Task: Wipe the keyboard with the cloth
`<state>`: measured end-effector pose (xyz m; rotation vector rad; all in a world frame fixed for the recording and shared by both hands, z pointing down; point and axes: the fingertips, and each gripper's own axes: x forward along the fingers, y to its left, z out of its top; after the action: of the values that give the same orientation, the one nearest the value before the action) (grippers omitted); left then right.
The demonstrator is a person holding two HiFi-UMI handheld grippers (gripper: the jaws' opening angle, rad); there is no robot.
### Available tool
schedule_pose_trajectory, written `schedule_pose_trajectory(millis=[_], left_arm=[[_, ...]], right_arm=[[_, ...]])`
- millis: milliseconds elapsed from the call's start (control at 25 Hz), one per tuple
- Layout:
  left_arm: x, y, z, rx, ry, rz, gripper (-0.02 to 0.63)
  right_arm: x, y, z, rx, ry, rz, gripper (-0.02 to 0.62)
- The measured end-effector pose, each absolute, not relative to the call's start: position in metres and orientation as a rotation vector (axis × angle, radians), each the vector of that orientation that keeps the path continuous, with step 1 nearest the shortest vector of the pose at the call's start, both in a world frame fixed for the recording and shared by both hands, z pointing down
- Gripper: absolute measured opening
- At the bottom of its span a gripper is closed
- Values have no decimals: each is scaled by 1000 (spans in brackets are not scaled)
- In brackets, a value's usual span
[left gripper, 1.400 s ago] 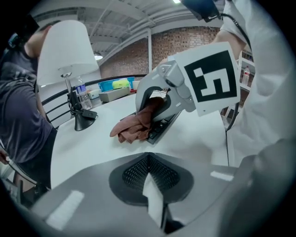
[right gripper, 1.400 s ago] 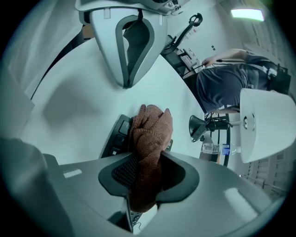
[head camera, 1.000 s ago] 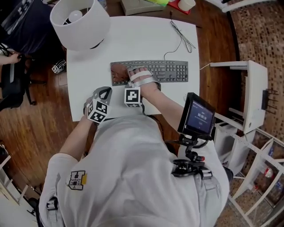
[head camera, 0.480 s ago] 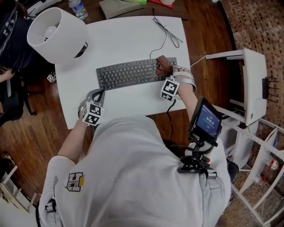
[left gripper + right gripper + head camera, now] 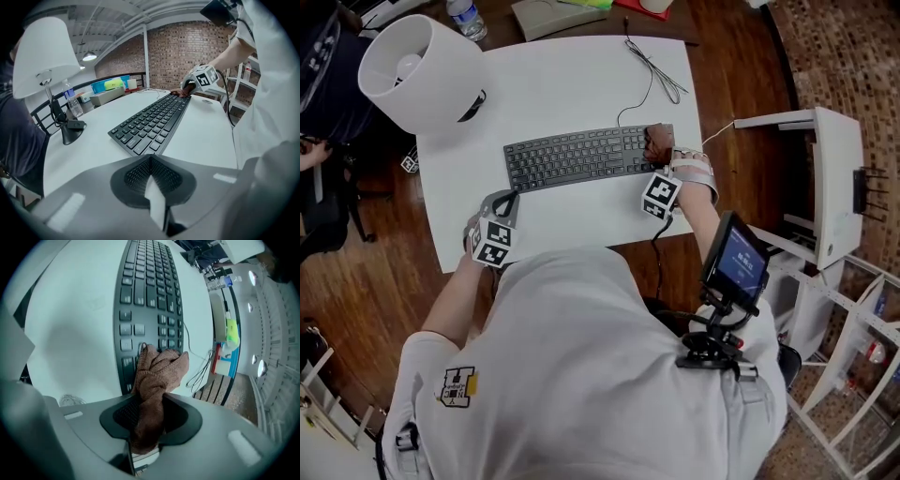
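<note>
Mid-wipe, the right gripper (image 5: 659, 159) clamps the cloth (image 5: 654, 141) on the keyboard (image 5: 572, 157) near the surface's (image 5: 572, 84) right edge; a leftward pass seems next. Left gripper (image 5: 508, 201) closed, empty.

A white lamp (image 5: 420, 73) stands on the table (image 5: 572, 84), well beyond the fingers of the left gripper (image 5: 507, 197) and off to their left. A water bottle (image 5: 467, 17) is farther still. A cable (image 5: 661, 80) lies near the fingers of the right gripper (image 5: 660, 155), just beyond them. A white cabinet (image 5: 825, 183) stands to their right.
</note>
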<state>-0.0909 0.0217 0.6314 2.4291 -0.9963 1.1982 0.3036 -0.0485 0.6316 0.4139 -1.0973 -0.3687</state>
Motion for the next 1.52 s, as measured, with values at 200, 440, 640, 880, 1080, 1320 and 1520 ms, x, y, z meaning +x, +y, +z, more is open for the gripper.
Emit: schedule_pose_trajectory(millis=[200,440,640,880,1080,1320,1520], left_arm=[[-92,25,618,2422,-1010,1184,0],[-125,44,624,2406,-1034,1145,0],[-155,58,634,2383,-1069,1116,0],[-173,62,631,2367,-1086,1103,0],[-157,51,629,2414,-1036,1112,0],[-117,40,632,2463,-965,1134,0],[-87,25,633,2463,-936,1169,0]], right_arm=[[222,-42,623,311,-1199,-492,118],[92,-34,626,216,-1311,-627,118],[-12,-25,633,127,-1382,-758,119],[-80,-17,632,82,-1431,-842,118],[-66,-19,630,112,-1445,-818,118],[36,-31,634,230,-1387,-691,118],[177,-47,636,354,-1273,-535,118]])
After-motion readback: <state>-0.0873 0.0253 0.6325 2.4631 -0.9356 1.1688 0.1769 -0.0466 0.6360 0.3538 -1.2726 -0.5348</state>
